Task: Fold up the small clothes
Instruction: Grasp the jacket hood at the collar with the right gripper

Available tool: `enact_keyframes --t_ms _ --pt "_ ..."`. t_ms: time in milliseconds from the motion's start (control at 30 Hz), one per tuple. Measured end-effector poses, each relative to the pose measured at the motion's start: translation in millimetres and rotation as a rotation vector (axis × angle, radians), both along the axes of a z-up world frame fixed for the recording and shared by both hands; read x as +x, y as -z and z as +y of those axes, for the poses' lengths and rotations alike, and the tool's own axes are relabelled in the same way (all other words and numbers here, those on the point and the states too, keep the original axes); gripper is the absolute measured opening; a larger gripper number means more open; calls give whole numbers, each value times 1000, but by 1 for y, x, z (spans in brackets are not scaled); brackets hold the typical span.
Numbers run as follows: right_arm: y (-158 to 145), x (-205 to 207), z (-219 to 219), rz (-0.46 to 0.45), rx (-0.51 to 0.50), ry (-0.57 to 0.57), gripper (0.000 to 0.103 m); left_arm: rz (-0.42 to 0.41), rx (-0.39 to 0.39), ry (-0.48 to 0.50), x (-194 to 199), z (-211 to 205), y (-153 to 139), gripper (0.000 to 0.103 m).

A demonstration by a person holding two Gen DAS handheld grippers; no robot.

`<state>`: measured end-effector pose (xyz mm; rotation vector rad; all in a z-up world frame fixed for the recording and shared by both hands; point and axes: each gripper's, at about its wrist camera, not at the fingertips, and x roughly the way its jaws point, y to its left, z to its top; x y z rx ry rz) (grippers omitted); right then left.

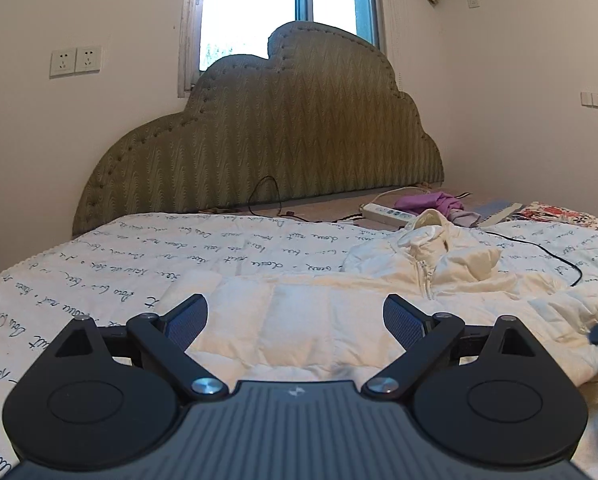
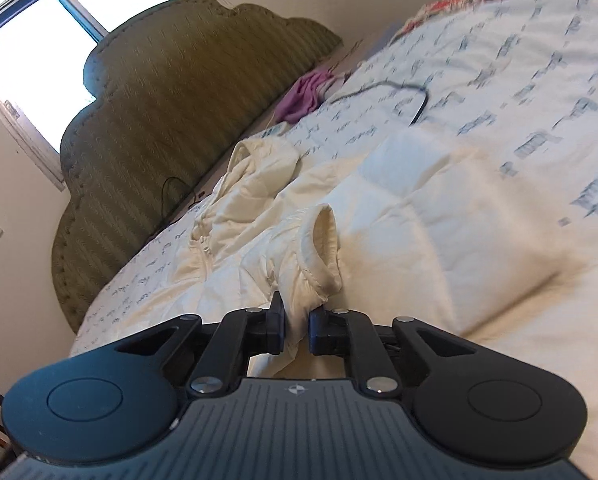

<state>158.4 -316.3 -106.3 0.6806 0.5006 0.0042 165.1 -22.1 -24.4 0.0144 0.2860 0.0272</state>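
right gripper (image 2: pixel 297 326) clamped on cream jacket (image 2: pixel 379 216) sleeve cuff (image 2: pixel 323 252); on quilt (image 2: pixel 519 80)

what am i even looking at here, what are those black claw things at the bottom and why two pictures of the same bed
Those black claws are hand-held grippers, one in each of a person's hands, each with its own camera looking forward along its two fingers. That gives two views of one bed.

On the script-printed quilt lies a cream puffer jacket, waiting to be folded. Behind it stand a green headboard, a power strip and purple cloth.

In the left view, the left gripper is open above the jacket, holding nothing. In the right view, the right gripper has pinched the jacket's fabric near the sleeve cuff.
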Motion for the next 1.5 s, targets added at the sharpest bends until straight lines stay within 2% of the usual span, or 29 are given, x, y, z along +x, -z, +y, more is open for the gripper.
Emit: enact_keyframes --t_ms 67,100,167,200,267,367,400,433,467,500,600,667,700,833,1000,1067,1100,1167,1300,1333,1467,1500 --pt "-1 -3 -1 34 -46 -16 29 28 23 12 4 -4 4 96" --pt "0 -2 -3 60 -59 -11 41 46 35 17 6 -5 7 96" --pt "-10 -12 -9 26 -77 51 41 83 53 21 10 -8 14 96" --pt "-19 -20 -9 -17 -127 104 38 102 58 21 12 -9 16 96" --pt "-37 -24 0 -77 -246 149 39 153 61 24 19 -9 21 96" --pt "-40 -4 18 -77 -301 12 42 204 46 29 25 -6 28 96" --pt "-35 6 22 -38 -309 -32 47 213 42 27 26 -5 29 96" --pt "-26 21 28 41 -339 -71 46 222 37 27 27 -4 31 96" --pt "-20 27 31 93 -369 -57 45 229 32 31 28 -3 31 96" --pt "-17 28 32 101 -385 -23 45 235 29 35 28 -3 32 96" --pt "-40 30 37 -9 -410 33 50 242 33 32 28 -3 34 97" --pt "-65 46 44 -64 -460 2 58 244 41 31 28 -5 34 98" --pt "-75 65 47 -67 -470 -35 65 242 44 32 27 -5 35 98" --pt "-89 146 44 -21 -342 -112 79 247 35 34 28 -4 35 98" --pt "-62 246 10 123 -85 -17 81 254 37 35 30 -4 35 99" --pt "-48 272 0 132 -23 18 82 255 39 35 31 -4 35 99" --pt "-44 283 0 131 -28 20 81 257 41 35 31 -5 36 100" --pt "-40 304 10 131 -119 24 81 261 45 35 32 -5 38 101" --pt "-41 349 47 124 -472 7 81 264 51 35 32 -6 40 102" --pt "-40 357 54 118 -528 5 81 266 51 35 32 -7 40 102" --pt "-34 392 62 124 -628 -3 68 270 59 36 33 -8 43 103" --pt "-33 399 61 128 -637 -5 57 270 61 36 33 -9 43 103"
